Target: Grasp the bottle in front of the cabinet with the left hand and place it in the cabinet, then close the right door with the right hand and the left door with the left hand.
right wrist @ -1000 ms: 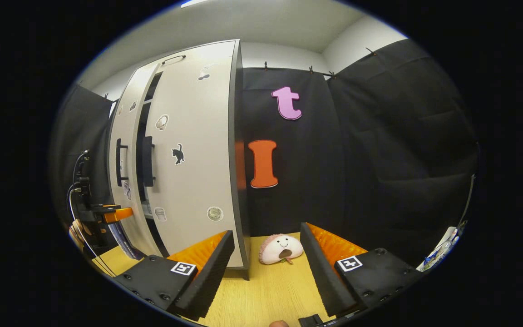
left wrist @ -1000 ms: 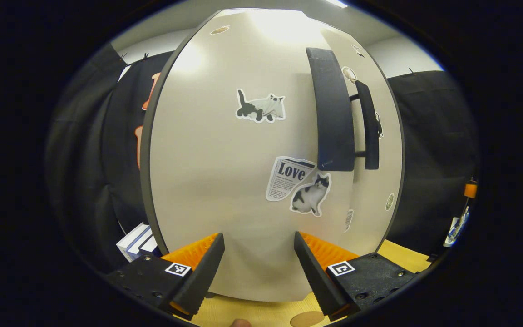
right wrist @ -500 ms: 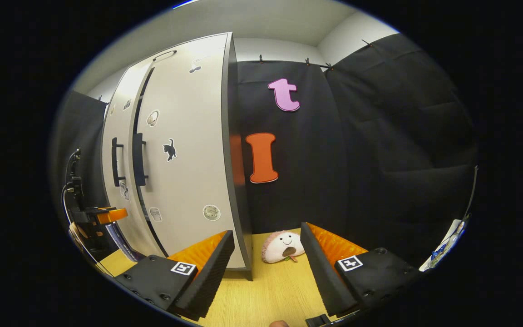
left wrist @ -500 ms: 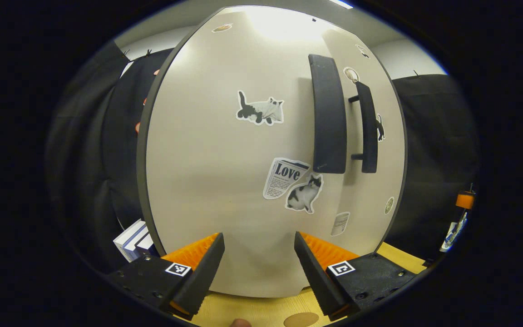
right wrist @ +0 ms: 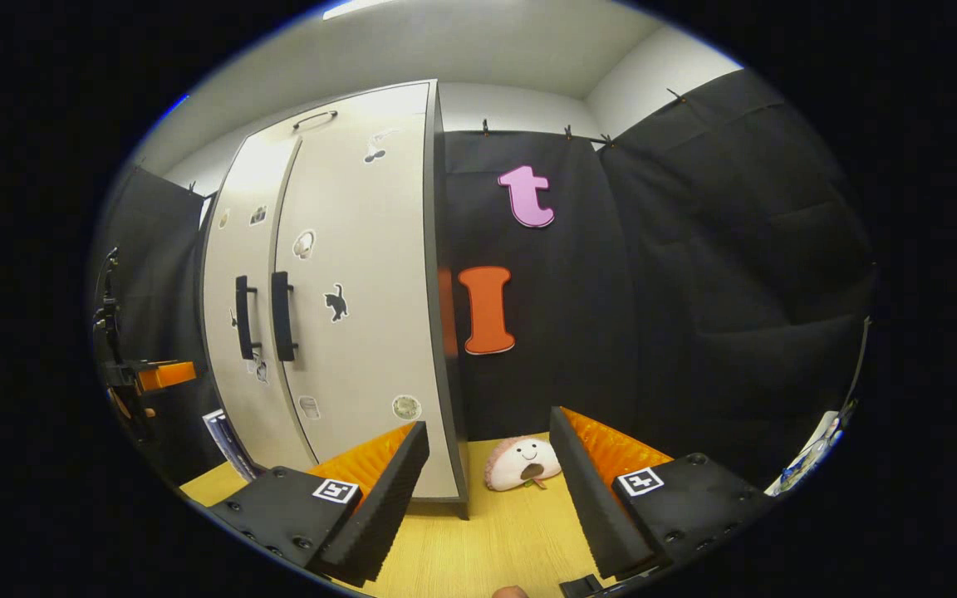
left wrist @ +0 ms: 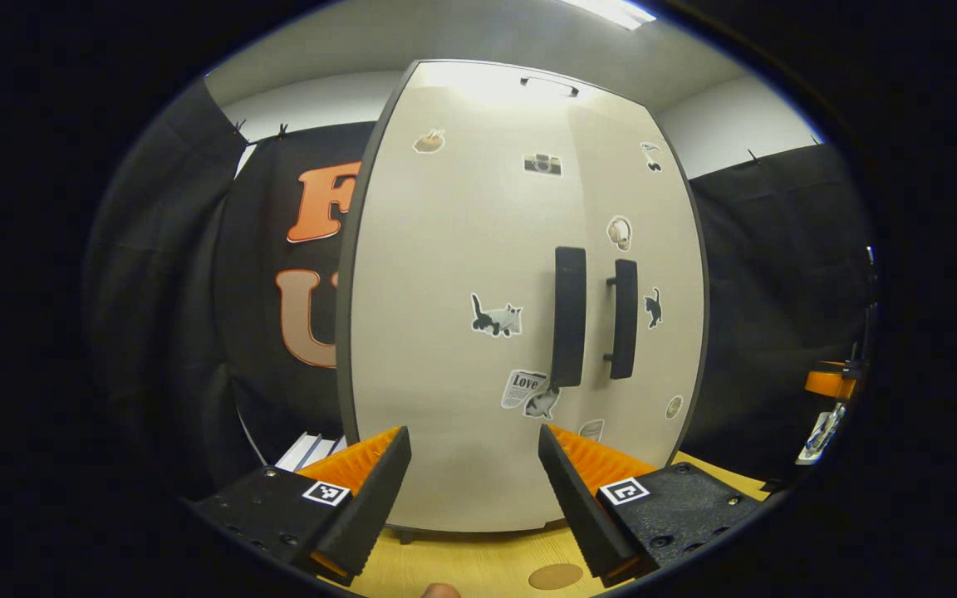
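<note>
Two cabinet doors point(left wrist: 462, 316), pale, stickered, dark-handled, shut ahead of my left gripper point(left wrist: 472, 486); both my grippers point(right wrist: 487, 490) gape, holding nothing.

A: The cabinet point(left wrist: 462, 332) stands with both doors shut, the two dark handles point(left wrist: 570, 316) side by side.

B: The left gripper point(left wrist: 470, 473) hangs just before it, jaws apart, holding nothing, above the wooden table point(left wrist: 478, 565).

Both doors of my pale, sticker-dotted cabinet point(left wrist: 462, 332) stand shut at twelve o'clock, dark handles point(left wrist: 569, 316) side by side.
</note>
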A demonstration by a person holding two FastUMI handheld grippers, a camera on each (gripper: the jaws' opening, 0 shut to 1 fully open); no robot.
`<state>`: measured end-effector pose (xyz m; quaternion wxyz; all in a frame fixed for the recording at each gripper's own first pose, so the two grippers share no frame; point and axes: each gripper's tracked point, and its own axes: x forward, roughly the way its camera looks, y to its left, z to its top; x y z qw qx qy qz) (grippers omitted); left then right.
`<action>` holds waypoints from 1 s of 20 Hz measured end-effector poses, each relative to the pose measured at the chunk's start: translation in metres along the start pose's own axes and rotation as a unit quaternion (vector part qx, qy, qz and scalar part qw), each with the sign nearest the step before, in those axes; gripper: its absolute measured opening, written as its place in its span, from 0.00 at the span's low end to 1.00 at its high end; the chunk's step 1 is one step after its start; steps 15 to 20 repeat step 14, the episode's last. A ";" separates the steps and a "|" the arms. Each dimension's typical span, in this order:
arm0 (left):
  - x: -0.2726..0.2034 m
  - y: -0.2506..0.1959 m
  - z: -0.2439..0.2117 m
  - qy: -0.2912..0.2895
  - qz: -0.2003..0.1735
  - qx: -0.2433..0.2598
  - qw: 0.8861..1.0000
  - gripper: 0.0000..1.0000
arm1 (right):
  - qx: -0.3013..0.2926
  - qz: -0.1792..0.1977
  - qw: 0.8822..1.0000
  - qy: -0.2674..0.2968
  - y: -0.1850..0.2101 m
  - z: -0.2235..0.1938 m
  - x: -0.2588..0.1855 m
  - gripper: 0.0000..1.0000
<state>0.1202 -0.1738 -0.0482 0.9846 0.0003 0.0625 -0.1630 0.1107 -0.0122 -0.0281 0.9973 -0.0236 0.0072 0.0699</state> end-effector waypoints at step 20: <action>-0.134 0.056 0.070 -0.029 0.043 0.005 0.999 0.95 | 0.006 -0.020 1.000 -0.022 -0.012 0.049 -0.062 0.97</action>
